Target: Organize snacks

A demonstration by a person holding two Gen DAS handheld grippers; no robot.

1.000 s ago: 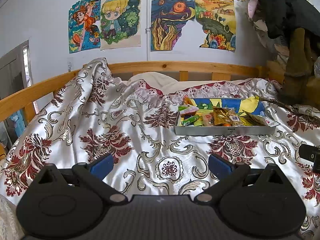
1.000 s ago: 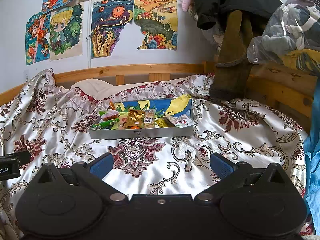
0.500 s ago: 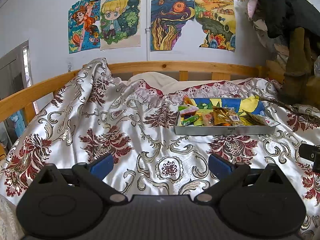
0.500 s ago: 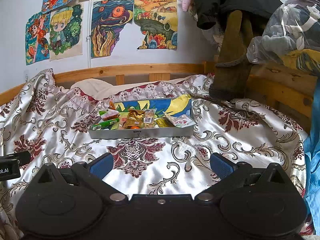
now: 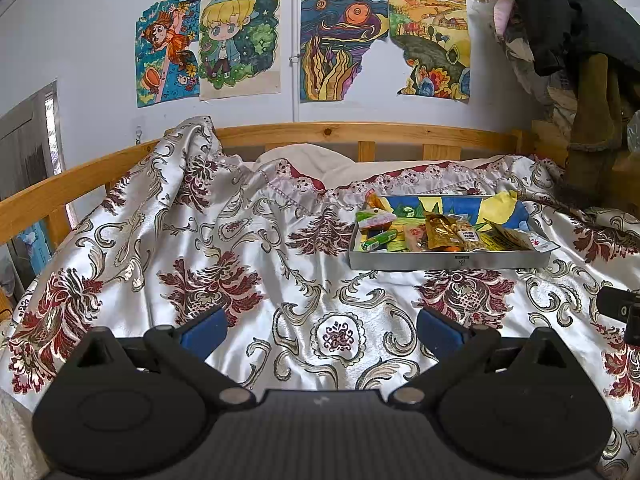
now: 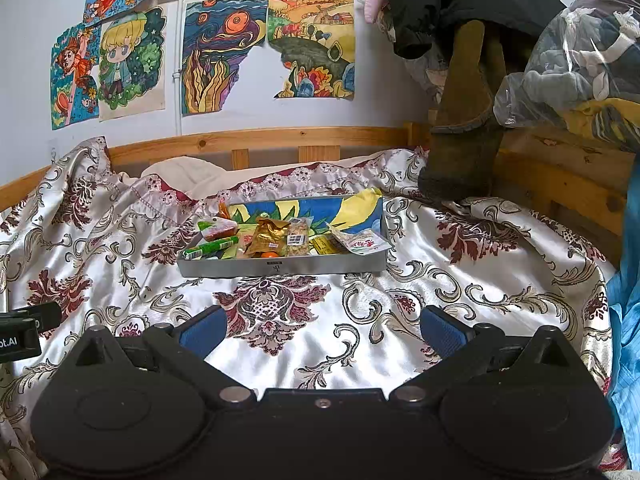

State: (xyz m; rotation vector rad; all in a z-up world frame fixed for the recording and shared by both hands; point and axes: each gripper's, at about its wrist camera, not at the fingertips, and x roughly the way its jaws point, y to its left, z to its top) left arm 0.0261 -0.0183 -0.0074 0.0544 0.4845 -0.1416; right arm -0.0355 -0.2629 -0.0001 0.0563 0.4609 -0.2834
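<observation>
Left wrist view: shallow grey metal tray (image 5: 448, 259) of mixed snack packets (image 5: 444, 232) sits on the floral satin bedspread (image 5: 248, 248) at about 2 o'clock, well apart from the left gripper (image 5: 320, 326), fingers wide, holding nothing. Right wrist view: tray (image 6: 280, 267) near 12 o'clock, right gripper (image 6: 320, 330) also wide and empty. Tray's long axis runs 9-to-3 across both views; green stick packet (image 6: 208, 248) lies roughly along it. Risk, my judgement: soft wrinkled bedding could let the tray tip or slide when pushed, and overlapping slick packets may slip or come up two at once
</observation>
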